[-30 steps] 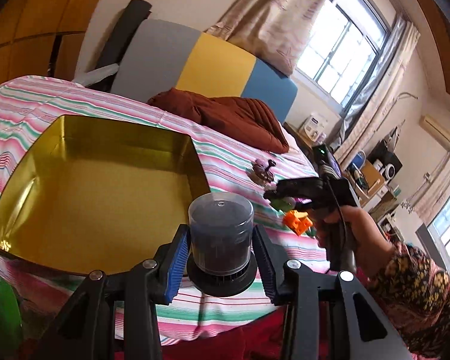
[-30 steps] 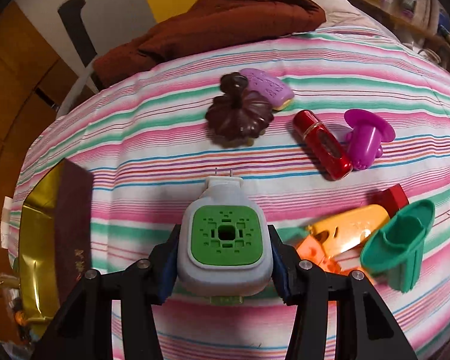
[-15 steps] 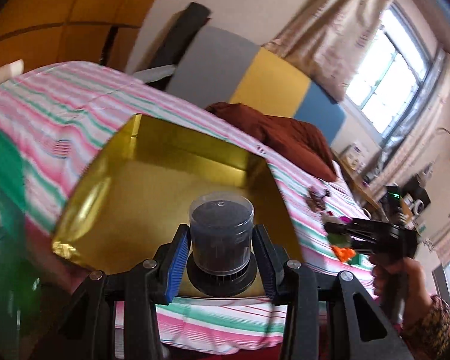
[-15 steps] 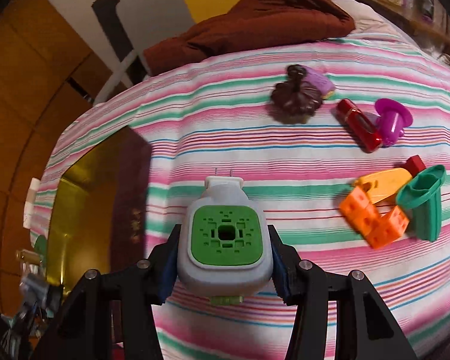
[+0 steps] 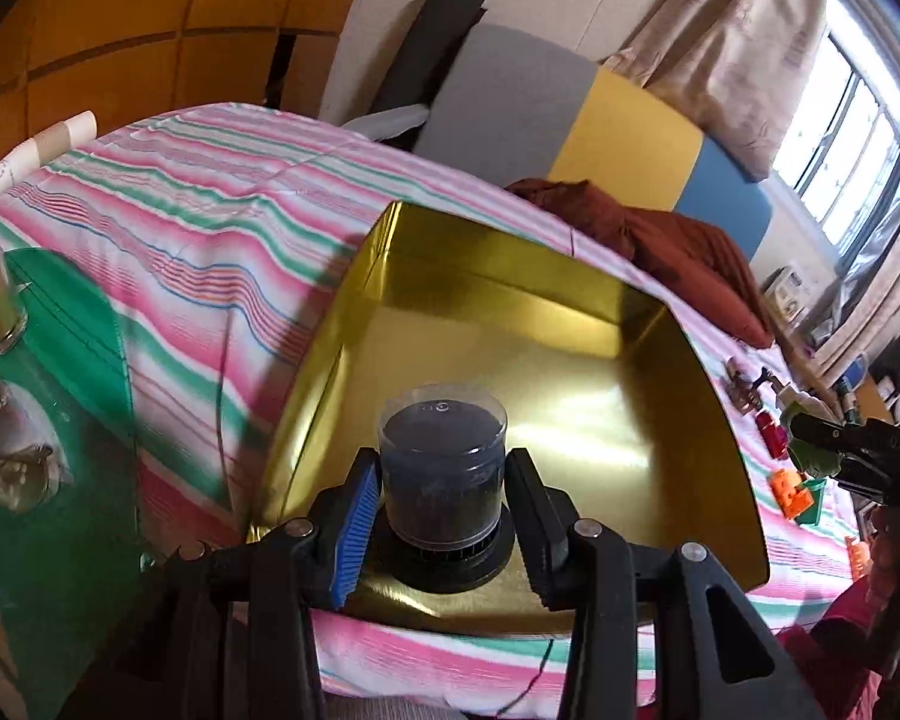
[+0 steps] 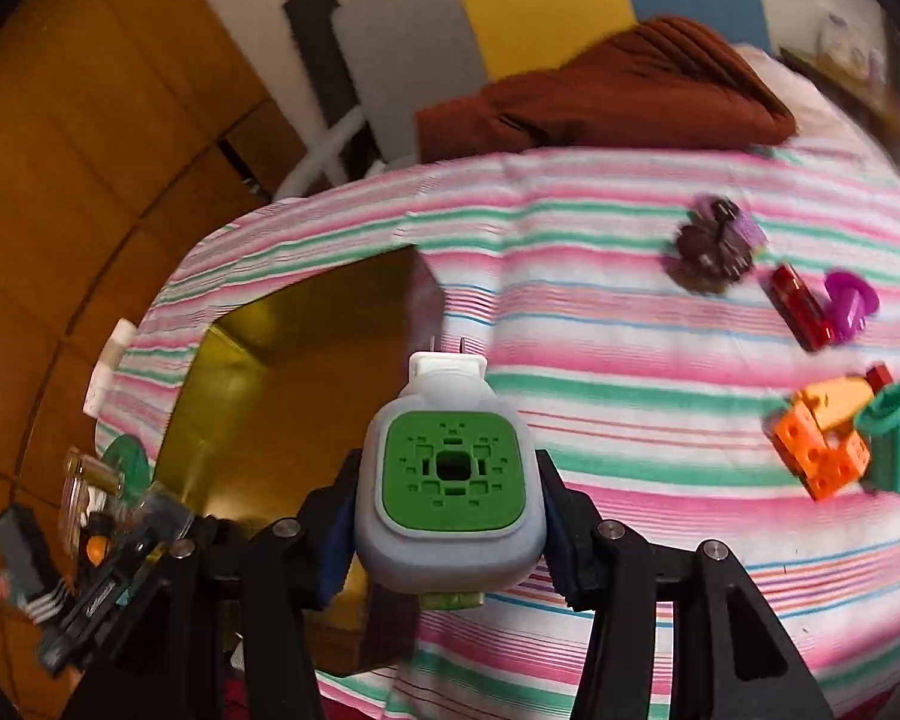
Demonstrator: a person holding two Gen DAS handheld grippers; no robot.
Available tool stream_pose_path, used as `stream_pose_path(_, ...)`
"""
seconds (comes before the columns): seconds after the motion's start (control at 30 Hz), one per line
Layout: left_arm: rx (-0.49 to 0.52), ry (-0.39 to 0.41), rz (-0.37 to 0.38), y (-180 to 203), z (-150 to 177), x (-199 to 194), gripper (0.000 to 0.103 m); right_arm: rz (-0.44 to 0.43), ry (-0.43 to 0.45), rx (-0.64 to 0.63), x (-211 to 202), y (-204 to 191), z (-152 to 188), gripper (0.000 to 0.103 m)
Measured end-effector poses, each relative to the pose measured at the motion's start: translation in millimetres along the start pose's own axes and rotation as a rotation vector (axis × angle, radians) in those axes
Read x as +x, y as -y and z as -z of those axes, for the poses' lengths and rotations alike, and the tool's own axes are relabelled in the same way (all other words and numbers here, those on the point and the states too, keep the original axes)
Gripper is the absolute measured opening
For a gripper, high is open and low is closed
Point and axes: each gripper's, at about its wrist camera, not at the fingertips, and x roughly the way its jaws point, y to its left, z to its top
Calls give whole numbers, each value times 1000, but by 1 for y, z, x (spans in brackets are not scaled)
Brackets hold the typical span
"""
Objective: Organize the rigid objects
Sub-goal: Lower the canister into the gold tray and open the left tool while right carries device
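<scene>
My left gripper is shut on a clear round container with dark contents and a black base, held above the near edge of the gold square tin on the striped bed. My right gripper is shut on a white plug-in device with a green square face, held above the tin's right wall. The right gripper also shows at the far right of the left wrist view.
Loose items lie on the striped cover to the right: a dark flower-shaped piece, a red case, a purple plug, orange blocks, a green cup. A brown blanket lies behind. A green-topped side table with jars stands left.
Both grippers have moved left toward the gold tin with their objects. The left one now hangs over the tin's near edge; the right one has left the loose items behind.
</scene>
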Motion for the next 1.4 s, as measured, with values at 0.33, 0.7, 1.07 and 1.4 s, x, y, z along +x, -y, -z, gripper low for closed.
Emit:
stream_pose_path(0.33, -1, 19, -72, -18, -9, -1, 45, -63, 4, -128, 4, -61, 8, 53)
stream_pose_path(0.7, -50, 106, 4, -5, 15, -41, 56, -98, -61, -202, 32, -101, 25, 53)
stream_pose_path(1.07, 91, 110, 38, 33, 63, -53, 56, -92, -103, -242, 54, -126, 34, 53)
stream_pose_path(1.4, 118, 115, 42, 37, 72, -54, 56, -69, -130, -310, 83, -159, 29, 53)
